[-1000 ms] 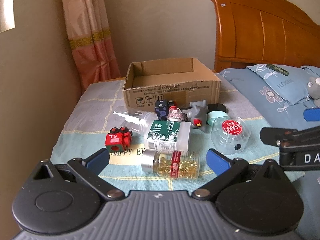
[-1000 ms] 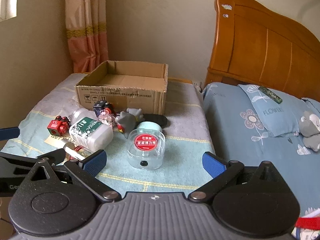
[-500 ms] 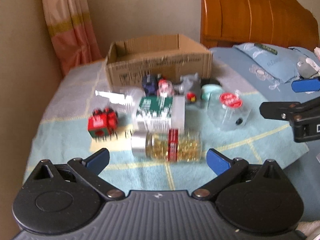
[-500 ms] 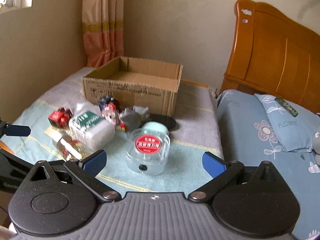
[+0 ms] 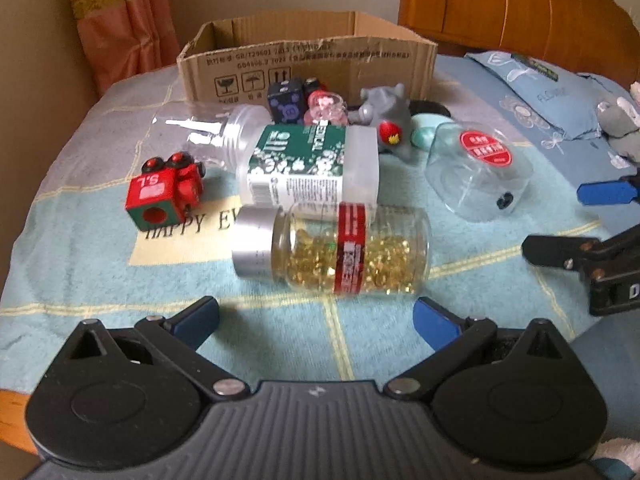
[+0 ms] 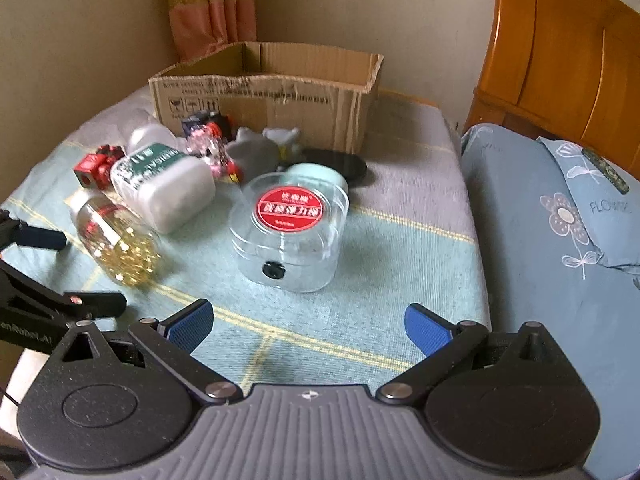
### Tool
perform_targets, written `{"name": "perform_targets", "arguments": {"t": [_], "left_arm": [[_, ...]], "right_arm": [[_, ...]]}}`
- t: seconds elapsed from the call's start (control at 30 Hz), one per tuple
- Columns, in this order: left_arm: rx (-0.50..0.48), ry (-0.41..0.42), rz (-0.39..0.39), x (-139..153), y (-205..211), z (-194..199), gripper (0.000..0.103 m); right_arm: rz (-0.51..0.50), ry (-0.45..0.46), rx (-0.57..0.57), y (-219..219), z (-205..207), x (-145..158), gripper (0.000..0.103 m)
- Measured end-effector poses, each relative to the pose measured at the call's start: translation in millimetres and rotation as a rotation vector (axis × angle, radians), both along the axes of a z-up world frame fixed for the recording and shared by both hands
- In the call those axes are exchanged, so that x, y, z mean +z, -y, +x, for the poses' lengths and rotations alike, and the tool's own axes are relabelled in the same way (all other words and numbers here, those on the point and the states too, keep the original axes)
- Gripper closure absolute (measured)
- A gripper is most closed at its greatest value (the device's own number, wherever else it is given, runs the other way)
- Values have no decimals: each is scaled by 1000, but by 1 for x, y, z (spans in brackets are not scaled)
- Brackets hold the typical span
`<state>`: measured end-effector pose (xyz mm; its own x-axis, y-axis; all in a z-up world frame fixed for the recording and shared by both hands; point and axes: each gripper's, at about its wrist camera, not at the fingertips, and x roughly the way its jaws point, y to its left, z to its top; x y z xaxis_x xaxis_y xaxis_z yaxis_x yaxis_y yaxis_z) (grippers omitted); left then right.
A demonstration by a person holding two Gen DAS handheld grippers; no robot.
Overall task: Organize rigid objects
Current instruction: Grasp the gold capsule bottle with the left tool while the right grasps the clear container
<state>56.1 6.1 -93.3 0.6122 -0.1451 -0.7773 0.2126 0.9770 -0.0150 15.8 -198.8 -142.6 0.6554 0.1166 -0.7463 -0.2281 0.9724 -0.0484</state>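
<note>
The left gripper (image 5: pixel 316 322) hangs with its jaws spread wide and empty, just short of the capsule bottle (image 5: pixel 340 254) lying on its side on the blue cloth (image 5: pixel 100 280). The right gripper (image 6: pixel 308 326), equally wide and empty, faces the clear round tub (image 6: pixel 290 232); the open cardboard box (image 6: pixel 272 96) sits behind the clutter.

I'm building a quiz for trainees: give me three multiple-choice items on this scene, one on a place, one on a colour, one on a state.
1. Where is the brown cardboard box?
A. behind the clutter
B. on the pillow
C. on the floor

2. The cap of the clear bottle of yellow capsules is
A. silver
B. red
C. green

3. The left gripper is
A. shut on the bottle
B. open
C. not in view

Answers: 1 A, it stands beyond the toys and bottles. 2 A, the silver cap shows. 3 B, fingers spread, nothing between.
</note>
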Motion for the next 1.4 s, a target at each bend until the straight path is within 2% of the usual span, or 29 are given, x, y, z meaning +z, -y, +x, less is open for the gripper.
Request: {"name": "perform_targets", "arguments": {"t": [0.23,0.37,0.63,0.9,0.97,1.1,1.2,1.4], "left_arm": [[-19,38,-7,-1,5,8,1],[-32,36,-15,0,9,11,1],[33,29,-77,4,-1,21,1],[71,70,-44,7,-12,17,1],[56,76,-60,8,-11,17,1],[35,97,-45,9,-8,18,4],[28,109,-55,11,-10,18,8],[0,117,-38,14,-12,17,9]], "right_arm": [[-7,-40,7,-1,16,-18,0],[30,-33,1,1,23,-20,0],[31,-17,9,-2,32,-22,0],[30,-9,30,-17,44,-23,0],[30,-7,34,-21,48,-23,0],[29,-10,34,-25,51,-23,0],[29,-11,27,-27,53,-21,0],[68,-6,8,-31,60,-15,0]]}}
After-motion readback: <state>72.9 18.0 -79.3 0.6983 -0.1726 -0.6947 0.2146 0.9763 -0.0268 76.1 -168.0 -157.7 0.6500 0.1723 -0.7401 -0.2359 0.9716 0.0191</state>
